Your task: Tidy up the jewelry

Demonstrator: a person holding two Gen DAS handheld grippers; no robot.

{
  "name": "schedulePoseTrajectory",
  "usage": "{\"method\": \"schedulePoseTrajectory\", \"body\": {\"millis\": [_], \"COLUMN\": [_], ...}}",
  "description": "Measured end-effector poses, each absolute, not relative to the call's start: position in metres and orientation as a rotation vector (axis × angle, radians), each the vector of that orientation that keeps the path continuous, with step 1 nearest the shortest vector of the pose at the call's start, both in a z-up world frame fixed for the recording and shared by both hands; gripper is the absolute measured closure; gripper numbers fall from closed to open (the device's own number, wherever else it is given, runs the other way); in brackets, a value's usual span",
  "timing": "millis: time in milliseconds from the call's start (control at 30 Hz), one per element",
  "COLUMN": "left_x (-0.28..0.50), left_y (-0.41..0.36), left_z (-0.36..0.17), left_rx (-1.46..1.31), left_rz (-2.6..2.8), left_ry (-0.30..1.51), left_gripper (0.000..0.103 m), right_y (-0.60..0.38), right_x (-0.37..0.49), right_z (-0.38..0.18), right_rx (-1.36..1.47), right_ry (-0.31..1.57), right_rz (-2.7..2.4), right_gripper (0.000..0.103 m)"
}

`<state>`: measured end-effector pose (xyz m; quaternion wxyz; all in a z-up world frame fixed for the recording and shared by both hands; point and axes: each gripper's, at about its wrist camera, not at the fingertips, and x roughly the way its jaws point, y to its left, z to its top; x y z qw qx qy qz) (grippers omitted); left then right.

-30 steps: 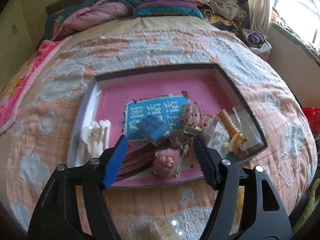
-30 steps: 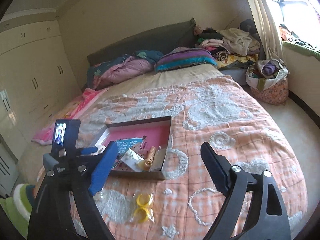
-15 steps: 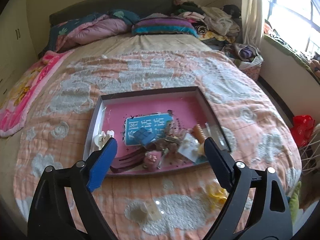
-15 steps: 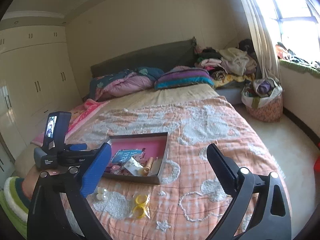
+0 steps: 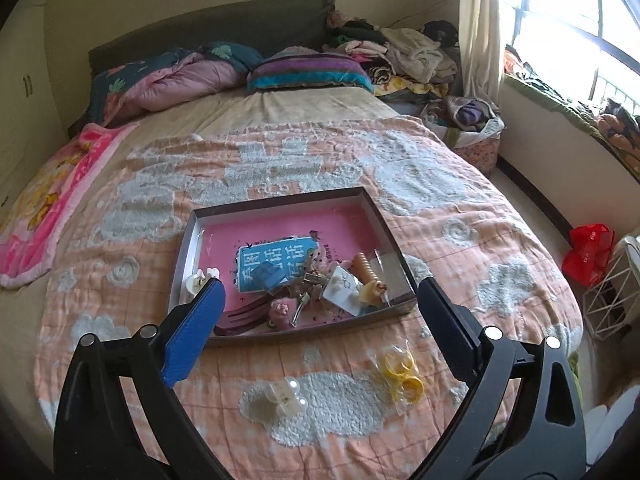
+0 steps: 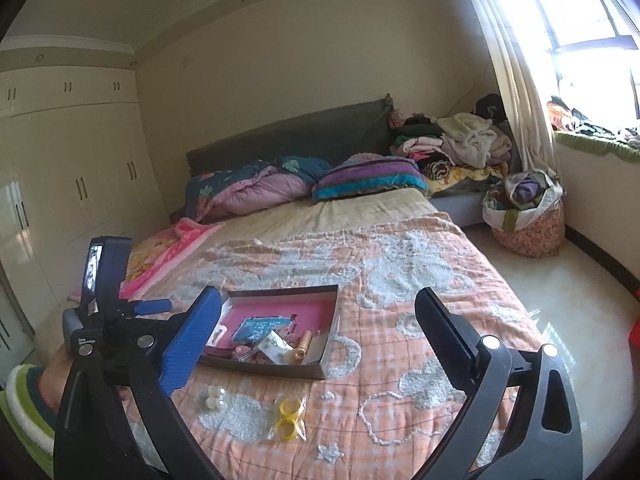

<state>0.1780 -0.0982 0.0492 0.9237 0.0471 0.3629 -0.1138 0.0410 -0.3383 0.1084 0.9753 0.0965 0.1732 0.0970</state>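
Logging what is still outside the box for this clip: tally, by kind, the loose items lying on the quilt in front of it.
Yellow rings in a clear bag: 2
Pearl hair clip: 1
Total: 3, all on the quilt outside the box.

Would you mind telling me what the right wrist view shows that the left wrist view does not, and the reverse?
Only the right wrist view shows the left gripper's body with its small screen, the hand in a striped sleeve holding it, and the wardrobe doors. Only the left wrist view shows the red bag on the floor and the white wire rack. Both show the pink-lined tray, the bagged yellow rings and the pearl clip on the quilt.
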Motion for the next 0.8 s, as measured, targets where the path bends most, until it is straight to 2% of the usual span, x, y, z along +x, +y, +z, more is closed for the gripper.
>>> {"method": "schedulePoseTrajectory", "body": {"millis": [800], "left_x": [0.128], "left_y": [-0.045], "left_z": [0.069], "left_rx": [0.065], "left_rz": [-0.2], "left_ry": [0.646], "left_gripper": [0.01], "right_y": [-0.276], "right_x": [0.021], "right_z": [0.121], "right_rx": [0.072], "right_ry": [0.35], "right_rz": [0.274], "right_gripper": [0.006]}}
